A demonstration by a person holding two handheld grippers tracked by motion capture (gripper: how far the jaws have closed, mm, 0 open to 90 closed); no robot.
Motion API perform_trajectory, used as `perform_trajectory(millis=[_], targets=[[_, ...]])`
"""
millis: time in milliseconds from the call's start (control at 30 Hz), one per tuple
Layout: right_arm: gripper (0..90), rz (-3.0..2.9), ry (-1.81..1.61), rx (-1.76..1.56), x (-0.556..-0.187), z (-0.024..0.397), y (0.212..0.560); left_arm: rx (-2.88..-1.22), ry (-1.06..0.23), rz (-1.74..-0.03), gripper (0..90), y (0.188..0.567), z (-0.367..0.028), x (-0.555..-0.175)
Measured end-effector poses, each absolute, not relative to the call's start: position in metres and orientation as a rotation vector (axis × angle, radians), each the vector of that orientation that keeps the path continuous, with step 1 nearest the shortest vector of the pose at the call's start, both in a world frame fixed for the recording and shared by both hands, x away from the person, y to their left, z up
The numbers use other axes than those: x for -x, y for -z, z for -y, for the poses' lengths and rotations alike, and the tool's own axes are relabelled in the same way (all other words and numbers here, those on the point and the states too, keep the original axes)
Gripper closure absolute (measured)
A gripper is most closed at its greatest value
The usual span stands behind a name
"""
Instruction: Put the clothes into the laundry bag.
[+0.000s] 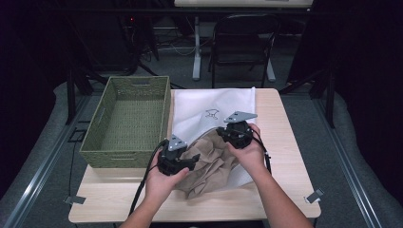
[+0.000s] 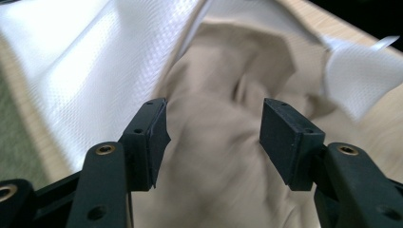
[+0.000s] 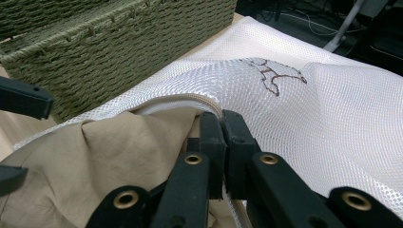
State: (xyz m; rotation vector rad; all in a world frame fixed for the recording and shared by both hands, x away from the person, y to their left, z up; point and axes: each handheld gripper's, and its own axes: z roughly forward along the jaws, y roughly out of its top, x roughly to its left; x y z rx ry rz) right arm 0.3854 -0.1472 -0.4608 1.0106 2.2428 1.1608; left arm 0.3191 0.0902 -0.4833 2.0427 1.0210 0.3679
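Judging from how the things lay, the work was about half done: the beige garment (image 1: 209, 166) sat partly inside the white mesh bag (image 1: 214, 107) on the table (image 1: 280, 142). The right gripper (image 3: 221, 124) was clamped on the bag's rim, the left gripper (image 2: 214, 137) had its jaws apart over the cloth, gripping nothing. The green basket (image 1: 128, 121) stood just beside the bag, on its left; more free room was on the right.

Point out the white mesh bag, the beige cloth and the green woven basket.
white mesh bag (image 1: 209, 102), high view, on its flat upper panel.
beige cloth (image 1: 211, 166), high view, on the crumpled middle.
green woven basket (image 1: 124, 159), high view, on its near wall.
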Motion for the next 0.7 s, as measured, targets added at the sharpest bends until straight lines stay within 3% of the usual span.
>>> perform_trajectory(millis=[333,700], targets=[[88.1,-2.241,-1.164,-1.011,-0.385,0.146,0.461,-2.087,-0.314,-1.087,41.8,0.51,-0.107,-0.311],[88.1,-2.249,-1.152,-1.004,-0.383,0.144,0.461,-2.143,-0.27,-1.074,38.2,0.532,-0.093,-0.311]])
